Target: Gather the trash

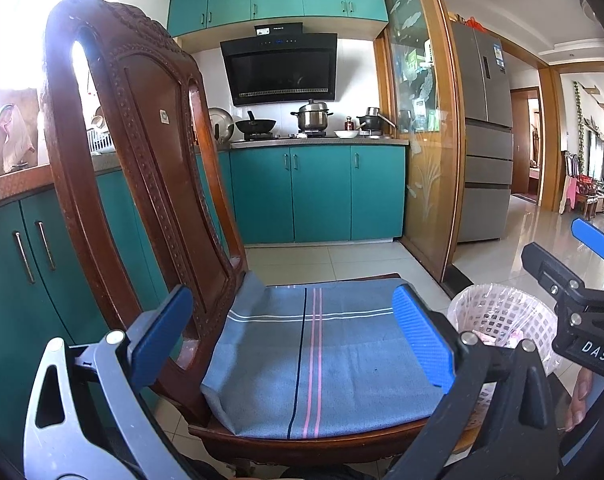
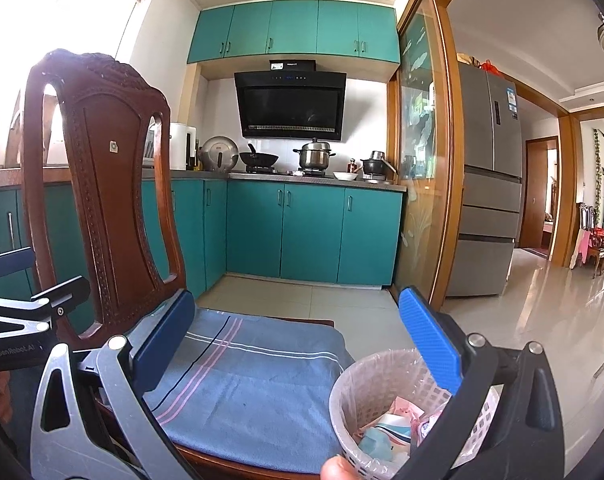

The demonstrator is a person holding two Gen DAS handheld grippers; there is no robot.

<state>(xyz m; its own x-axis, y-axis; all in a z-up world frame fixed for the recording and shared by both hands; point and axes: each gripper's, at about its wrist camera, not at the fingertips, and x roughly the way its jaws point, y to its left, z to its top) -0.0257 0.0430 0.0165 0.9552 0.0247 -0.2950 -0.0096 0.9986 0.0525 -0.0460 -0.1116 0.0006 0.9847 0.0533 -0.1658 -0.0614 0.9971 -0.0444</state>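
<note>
Teal kitchen: lined lattice wastebasket [image 2: 381, 408] holds wrappers; each hand-held gripper [image 1: 294, 340] [image 2: 298, 344] gapes wide, empty.

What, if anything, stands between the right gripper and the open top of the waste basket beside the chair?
Nothing visible does. The right gripper is open and holds nothing, and the waste basket, already holding scraps, sits just below its right finger with its mouth uncovered. The chair and its blue cushion lie to the left, clear of that path.
</note>
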